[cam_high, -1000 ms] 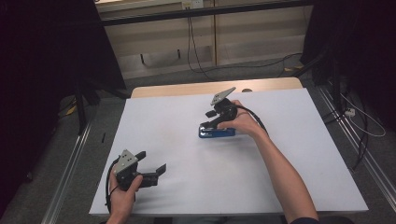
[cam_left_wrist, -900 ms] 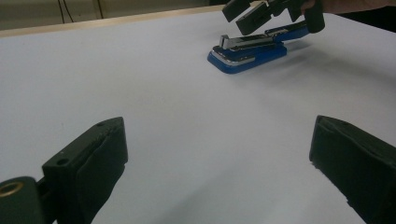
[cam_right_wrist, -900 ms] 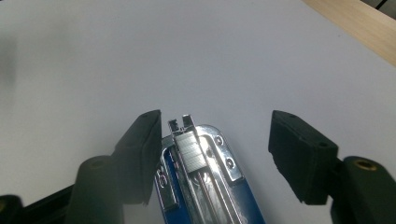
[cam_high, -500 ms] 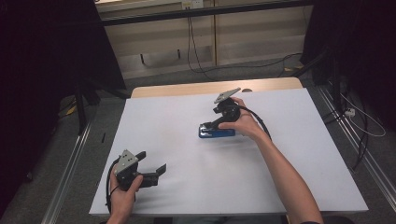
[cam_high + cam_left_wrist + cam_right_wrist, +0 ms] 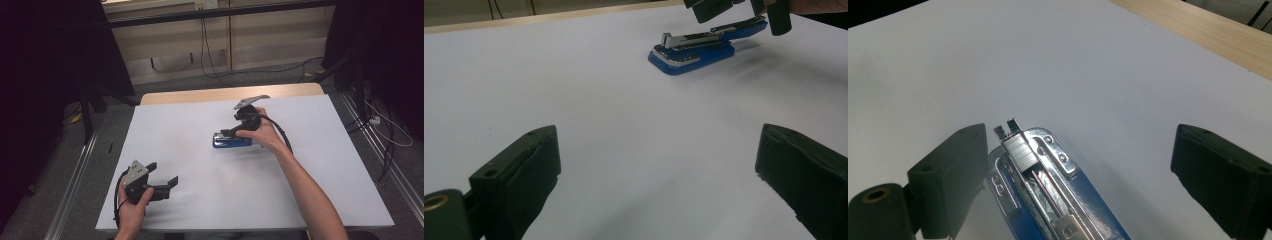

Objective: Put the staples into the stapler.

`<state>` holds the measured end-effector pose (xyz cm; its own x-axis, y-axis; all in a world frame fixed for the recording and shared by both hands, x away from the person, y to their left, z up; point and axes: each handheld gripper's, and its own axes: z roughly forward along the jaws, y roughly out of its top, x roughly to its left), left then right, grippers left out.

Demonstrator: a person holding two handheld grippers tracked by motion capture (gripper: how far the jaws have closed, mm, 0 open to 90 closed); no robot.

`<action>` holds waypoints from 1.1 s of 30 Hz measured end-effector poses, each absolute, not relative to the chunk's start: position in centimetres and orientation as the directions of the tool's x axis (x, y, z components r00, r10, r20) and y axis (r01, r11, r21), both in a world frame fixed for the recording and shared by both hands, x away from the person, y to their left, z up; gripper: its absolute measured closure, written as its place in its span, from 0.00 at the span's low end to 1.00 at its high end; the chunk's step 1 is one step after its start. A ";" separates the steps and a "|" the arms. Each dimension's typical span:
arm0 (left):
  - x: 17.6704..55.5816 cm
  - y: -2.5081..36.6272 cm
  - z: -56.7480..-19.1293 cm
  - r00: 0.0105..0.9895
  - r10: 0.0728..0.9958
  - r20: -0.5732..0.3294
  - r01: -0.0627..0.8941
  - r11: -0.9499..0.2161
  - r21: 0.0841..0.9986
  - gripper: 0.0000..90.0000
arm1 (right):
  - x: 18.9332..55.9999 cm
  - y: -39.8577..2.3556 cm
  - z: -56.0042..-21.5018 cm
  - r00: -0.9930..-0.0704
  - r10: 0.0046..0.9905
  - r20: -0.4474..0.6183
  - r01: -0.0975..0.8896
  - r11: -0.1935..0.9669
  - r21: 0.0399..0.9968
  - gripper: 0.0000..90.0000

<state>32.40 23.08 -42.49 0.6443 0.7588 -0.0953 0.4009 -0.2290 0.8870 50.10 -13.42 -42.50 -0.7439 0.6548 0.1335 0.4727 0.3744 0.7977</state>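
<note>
A blue stapler (image 5: 231,141) with a chrome staple channel lies flat near the middle of the white table (image 5: 300,200). My right gripper (image 5: 228,133) hovers just over its right end, pointing left along it. In the right gripper view the stapler (image 5: 1048,190) lies between the jaws of the right gripper (image 5: 1080,160), close to the left one, and no pad presses on it. Those jaws have just been opening. My left gripper (image 5: 162,173) rests open and empty near the front left edge. The left gripper (image 5: 659,160) faces the stapler (image 5: 694,47) from a distance.
A bare wooden strip (image 5: 200,95) runs along the table's far edge. Metal rails (image 5: 75,195) flank the table on both sides. Cables (image 5: 215,70) lie on the floor beyond. The right gripper's cable (image 5: 282,135) loops over the wrist.
The right gripper's jaws have spread apart around the stapler, which stays flat on the table. The right hand shifted only slightly. The left gripper has kept still.
</note>
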 end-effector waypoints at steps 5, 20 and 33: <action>32.4 23.1 -42.5 0.645 0.758 -0.091 0.399 -0.233 0.887 0.05 | 49.6 -13.6 -42.3 -0.741 0.660 0.123 0.465 0.372 0.804 0.07; 32.4 23.1 -42.5 0.642 0.762 -0.090 0.402 -0.234 0.885 0.05 | 47.8 -15.2 -42.0 -0.666 0.740 0.094 0.463 0.311 0.830 0.06; 32.4 23.1 -42.5 0.643 0.761 -0.086 0.400 -0.238 0.885 0.05 | 45.4 -17.0 -41.7 -0.591 0.805 0.047 0.436 0.270 0.859 0.05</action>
<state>32.40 23.08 -42.53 0.6431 0.7609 -0.0863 0.4004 -0.2380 0.8849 45.37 -16.96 -41.69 -0.5912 0.8052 0.0467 0.4355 0.2700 0.8587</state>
